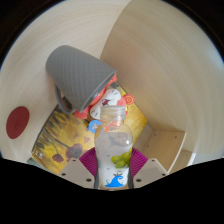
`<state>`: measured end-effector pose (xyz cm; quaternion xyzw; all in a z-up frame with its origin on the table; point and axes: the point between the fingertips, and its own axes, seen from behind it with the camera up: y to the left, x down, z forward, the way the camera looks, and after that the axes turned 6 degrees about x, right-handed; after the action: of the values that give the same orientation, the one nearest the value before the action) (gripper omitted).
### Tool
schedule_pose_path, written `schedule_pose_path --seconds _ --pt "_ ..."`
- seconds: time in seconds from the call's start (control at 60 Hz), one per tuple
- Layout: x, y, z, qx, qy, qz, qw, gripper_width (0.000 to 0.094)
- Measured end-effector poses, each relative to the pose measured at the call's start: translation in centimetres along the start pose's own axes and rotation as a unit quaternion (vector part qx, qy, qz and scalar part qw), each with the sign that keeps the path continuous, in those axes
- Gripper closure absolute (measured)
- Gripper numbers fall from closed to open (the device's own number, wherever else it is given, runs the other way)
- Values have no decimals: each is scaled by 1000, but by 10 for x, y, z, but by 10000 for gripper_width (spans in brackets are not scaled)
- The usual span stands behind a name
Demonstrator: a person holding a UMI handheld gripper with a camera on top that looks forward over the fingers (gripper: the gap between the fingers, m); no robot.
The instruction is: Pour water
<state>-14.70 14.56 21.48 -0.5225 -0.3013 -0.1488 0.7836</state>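
A clear plastic water bottle (pixel 113 150) with a green-and-blue label stands up between my two fingers, its neck pointing ahead. Both pink pads (pixel 88 160) press against its sides, so my gripper (pixel 113 165) is shut on it. Just beyond the bottle's mouth is a grey cup (pixel 82 75), tipped on its side relative to my view, with its opening facing away. Below the cup lies a colourful picture mat (pixel 90 125) with red, orange and yellow patterns. The bottle's mouth is close to the cup's edge near a white-and-red shape (pixel 112 98).
A pale wooden surface (pixel 160 60) fills most of the view, with a curved seam running through it. A dark red round disc (pixel 18 122) sits beside the mat. A light wooden box edge (pixel 170 145) is near the bottle.
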Motion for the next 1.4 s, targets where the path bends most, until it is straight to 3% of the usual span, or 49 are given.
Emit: schedule_pose_path --seconds 0.1,0.183,0.383,0.517,0.633,0.833,1.067,1.2,1.4 --pt "20 -13 -1 7 47 130 990 546" --pt "46 -15 -3 -6 101 298 949 546" --pt "102 10 -22 -20 235 648 724 544" --pt "94 40 -31 -49 245 788 563 540" --pt "68 75 -41 -73 258 832 486 542" --pt "21 131 -55 -111 263 857 429 541" --pt "-12 155 -65 -128 252 862 420 530" --pt "-10 153 -67 -115 247 867 417 527" --pt "-10 155 -70 -124 255 869 407 414"
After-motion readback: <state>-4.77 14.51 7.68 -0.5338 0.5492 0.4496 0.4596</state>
